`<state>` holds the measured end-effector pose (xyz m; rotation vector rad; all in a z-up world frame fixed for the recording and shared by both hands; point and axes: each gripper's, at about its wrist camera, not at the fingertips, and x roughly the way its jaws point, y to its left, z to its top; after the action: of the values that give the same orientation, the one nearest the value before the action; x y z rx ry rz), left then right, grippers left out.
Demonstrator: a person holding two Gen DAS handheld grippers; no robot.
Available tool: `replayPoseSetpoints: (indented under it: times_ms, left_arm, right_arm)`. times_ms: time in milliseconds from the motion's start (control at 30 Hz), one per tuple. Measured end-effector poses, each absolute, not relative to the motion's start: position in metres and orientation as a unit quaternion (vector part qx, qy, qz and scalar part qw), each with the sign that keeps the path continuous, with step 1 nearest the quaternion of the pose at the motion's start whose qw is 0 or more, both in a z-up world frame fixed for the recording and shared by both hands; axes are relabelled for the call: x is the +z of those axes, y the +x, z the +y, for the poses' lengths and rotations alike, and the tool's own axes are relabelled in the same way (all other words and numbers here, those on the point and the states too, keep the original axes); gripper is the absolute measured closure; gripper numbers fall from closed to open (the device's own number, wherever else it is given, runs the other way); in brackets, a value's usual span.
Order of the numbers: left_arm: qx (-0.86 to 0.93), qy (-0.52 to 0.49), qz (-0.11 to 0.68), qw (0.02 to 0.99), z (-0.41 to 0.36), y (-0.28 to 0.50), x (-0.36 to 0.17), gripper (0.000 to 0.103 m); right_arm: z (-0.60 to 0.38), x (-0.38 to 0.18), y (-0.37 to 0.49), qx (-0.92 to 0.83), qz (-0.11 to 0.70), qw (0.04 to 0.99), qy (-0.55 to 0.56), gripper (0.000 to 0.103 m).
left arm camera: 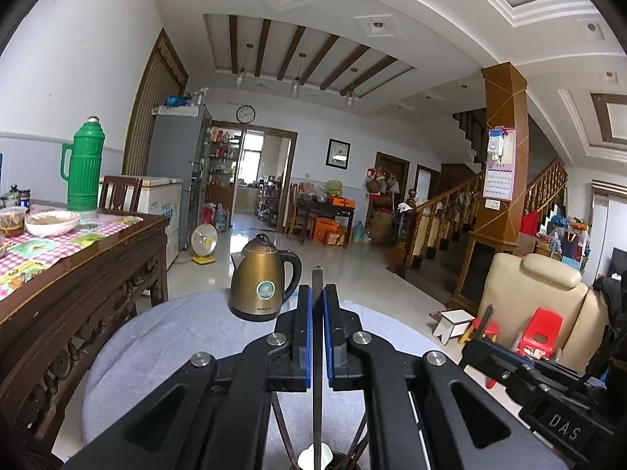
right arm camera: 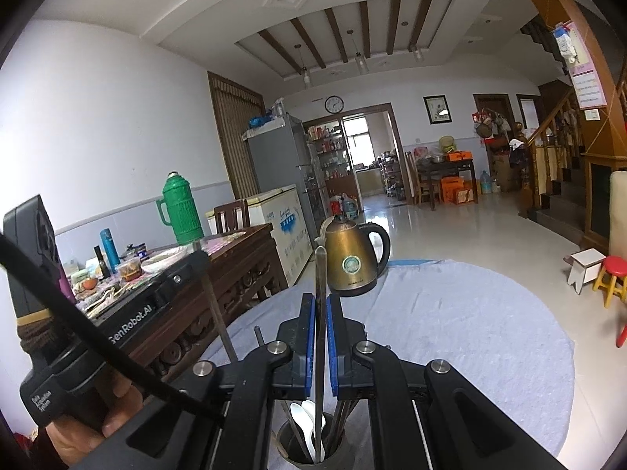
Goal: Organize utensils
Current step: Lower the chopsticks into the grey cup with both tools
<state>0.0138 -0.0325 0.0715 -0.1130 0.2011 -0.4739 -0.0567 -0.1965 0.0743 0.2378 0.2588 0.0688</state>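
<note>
Left wrist view: the left gripper [left arm camera: 317,337] has its blue-padded jaws clenched on a thin dark chopstick [left arm camera: 316,297] that stands upright between them, tip up, its lower end running down toward a utensil cup [left arm camera: 315,460] seen only at the frame's bottom edge. In the right wrist view the right gripper [right arm camera: 321,346] is likewise clamped on a slim metal chopstick [right arm camera: 320,274], also upright, and directly below it the utensil cup [right arm camera: 313,446] shows plainly, a dark round holder with a white spoon [right arm camera: 303,425] and several dark sticks already standing inside.

Relative to that cup: both held chopsticks rise straight above its mouth; whether their lower ends are already inside I cannot tell for certain. The left gripper appears just to the cup's left in the right wrist view, gripped by a hand [right arm camera: 90,431]. The cup sits at the near edge of a round table [right arm camera: 490,333] covered in pale blue cloth, and a brass-coloured kettle [right arm camera: 352,258] stands beyond it on the far side of the cloth. A dark wooden table [right arm camera: 219,274] with a green thermos [right arm camera: 180,211] lies farther left.

By my reading the task is well on: several utensils are already in the cup, and these two chopsticks remain to be lowered and let go.
</note>
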Motion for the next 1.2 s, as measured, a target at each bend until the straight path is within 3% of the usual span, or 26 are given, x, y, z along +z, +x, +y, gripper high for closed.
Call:
replayPoseSetpoints:
  times_ms: [467,1200]
  left_arm:
    - [-0.24,-0.061,0.08,0.965,-0.036,0.009,0.075,0.098]
    - [-0.221,-0.03,0.155,0.962,-0.055,0.032,0.032,0.098]
  right_arm:
    - [-0.199,0.064,-0.049,0.038,0.147,0.981,0.121,0.097]
    - [-0.198,0.043,-0.034,0.039,0.186,0.973,0.133,0.097]
